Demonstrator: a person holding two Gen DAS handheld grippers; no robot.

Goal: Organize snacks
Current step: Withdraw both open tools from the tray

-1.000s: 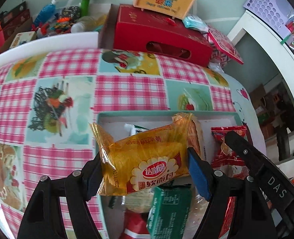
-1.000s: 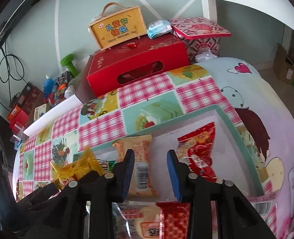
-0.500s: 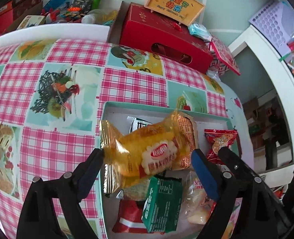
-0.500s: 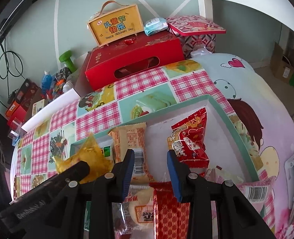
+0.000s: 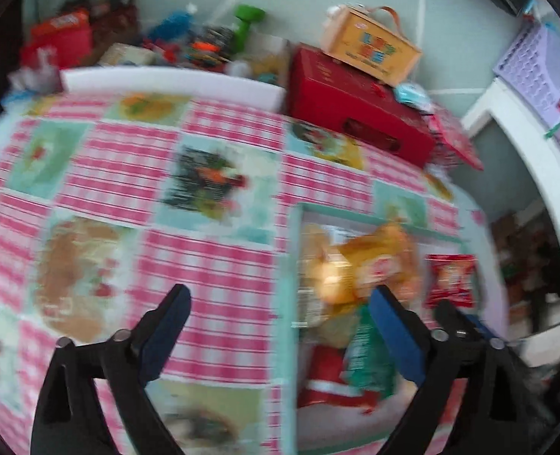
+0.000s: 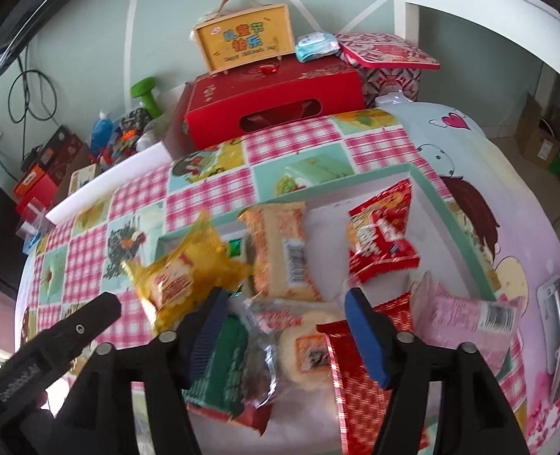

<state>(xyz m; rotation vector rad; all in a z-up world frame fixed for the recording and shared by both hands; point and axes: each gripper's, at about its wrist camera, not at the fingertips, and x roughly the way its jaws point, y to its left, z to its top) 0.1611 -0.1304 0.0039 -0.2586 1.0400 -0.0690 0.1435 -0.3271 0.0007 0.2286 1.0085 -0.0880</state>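
Handled box [image 6: 243,43], perhaps "儿童节快乐"

yellow gift box [image 6: 245,44]: 儿童节快乐 | other packs: print unreadable

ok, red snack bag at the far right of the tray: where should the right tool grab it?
Judging by its pose, take the red snack bag across its puffed middle, coming from above. It lies flat on the tray floor with bare floor on both long sides, so fingers can straddle it. The crimped ends look thin and slippery. The right tool is open and empty.
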